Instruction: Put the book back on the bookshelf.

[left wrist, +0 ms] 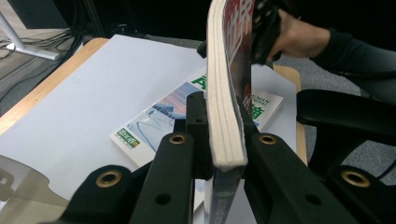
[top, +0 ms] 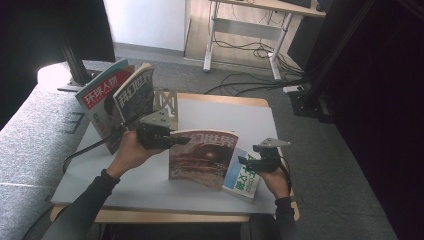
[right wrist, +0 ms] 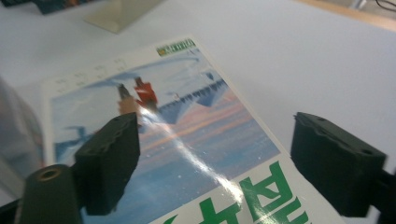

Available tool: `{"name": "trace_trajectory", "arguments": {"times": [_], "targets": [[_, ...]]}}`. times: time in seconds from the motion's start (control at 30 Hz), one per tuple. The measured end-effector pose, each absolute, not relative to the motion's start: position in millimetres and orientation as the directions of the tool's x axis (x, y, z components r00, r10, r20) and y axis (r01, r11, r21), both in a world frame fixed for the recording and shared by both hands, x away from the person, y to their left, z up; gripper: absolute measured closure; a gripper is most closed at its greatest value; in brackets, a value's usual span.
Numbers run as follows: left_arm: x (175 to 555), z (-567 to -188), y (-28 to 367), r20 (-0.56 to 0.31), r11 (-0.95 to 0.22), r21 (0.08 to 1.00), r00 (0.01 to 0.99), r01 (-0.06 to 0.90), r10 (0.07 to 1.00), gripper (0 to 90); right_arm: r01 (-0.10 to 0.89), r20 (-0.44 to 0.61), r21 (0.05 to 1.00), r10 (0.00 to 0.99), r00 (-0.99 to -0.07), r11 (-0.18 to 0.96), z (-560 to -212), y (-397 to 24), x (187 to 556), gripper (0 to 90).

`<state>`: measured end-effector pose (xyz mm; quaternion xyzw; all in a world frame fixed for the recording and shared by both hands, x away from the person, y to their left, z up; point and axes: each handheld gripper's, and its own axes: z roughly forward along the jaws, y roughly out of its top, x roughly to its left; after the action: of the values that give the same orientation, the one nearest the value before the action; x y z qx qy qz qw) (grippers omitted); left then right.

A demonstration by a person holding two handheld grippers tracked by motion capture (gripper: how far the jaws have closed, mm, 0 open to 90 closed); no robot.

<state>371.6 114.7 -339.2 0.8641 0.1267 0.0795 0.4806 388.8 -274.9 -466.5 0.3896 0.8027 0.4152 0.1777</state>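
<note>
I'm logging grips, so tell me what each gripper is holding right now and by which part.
The left gripper clamps the upright red magazine by its edge. The right gripper is open above the flat blue magazine, holding nothing.

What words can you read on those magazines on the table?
"环球人物": red band on the leftmost standing magazine.
"科幻世界": standing magazine beside it.
"幻世界", first character hidden: magazine clamped in the left gripper.
Large green characters on the flat magazine: cut off, unreadable; its small green corner label is blurred.
</note>
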Motion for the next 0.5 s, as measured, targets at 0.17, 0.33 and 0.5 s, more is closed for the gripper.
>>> {"name": "trace_trajectory", "arguments": {"times": [0.17,0.33,0.5], "targets": [[371,-336,118,0.001,-0.493,0.855,0.951,0.16,0.31,83.6,0.517,0.03,0.778,0.801,-0.598,0.357,-482,-265,398,9.5],[369,-332,124,-0.019,-0.476,0.861,0.948,0.177,0.319,83.7,0.543,0.01,0.755,0.822,-0.57,0.368,-497,-260,403,2.1],[368,-326,130,-0.018,-0.469,0.863,0.941,0.185,0.337,83.7,0.559,-0.012,0.73,0.825,-0.565,0.394,-513,-257,406,1.5]]}}
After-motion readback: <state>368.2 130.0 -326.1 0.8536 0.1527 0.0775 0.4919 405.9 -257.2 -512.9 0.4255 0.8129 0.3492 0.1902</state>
